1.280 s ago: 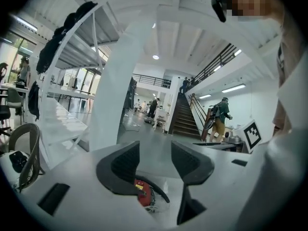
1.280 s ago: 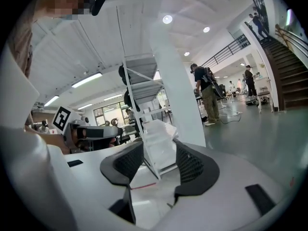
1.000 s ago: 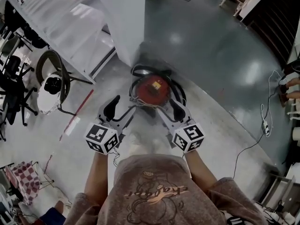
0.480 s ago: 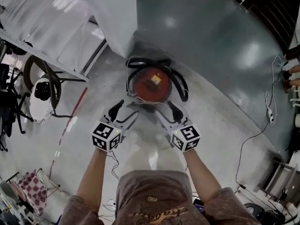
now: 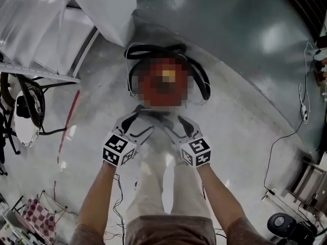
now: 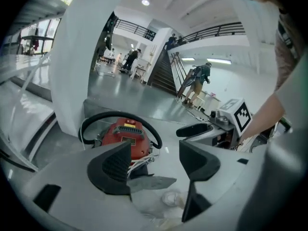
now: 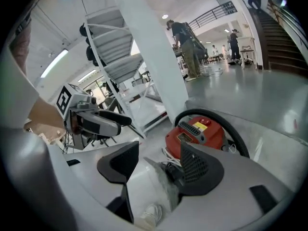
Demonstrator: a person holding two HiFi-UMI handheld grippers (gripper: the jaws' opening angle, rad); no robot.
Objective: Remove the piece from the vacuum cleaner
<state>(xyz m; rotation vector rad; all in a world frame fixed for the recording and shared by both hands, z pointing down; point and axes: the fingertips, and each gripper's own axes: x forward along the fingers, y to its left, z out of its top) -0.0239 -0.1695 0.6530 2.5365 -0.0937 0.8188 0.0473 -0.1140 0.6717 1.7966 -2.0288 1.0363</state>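
Your left gripper (image 6: 156, 160) and right gripper (image 7: 159, 167) hang side by side, each with its fingers spread wide and nothing between them. They are just short of the red vacuum cleaner (image 5: 163, 83), which sits on the floor (image 5: 240, 137) ahead of you, near the foot of a white column (image 5: 110, 9). A black hose (image 6: 120, 115) loops round its body, and pale cord (image 6: 140, 160) lies bunched at its near side.

Which piece is to come off cannot be told from here, so a grab made too early may close on the wrong part. If you pull with one gripper alone, the canister will likely slide or tip toward you instead of releasing anything, so brace the body with the other. The looped hose and loose cord could snag a finger or drag along with the piece.
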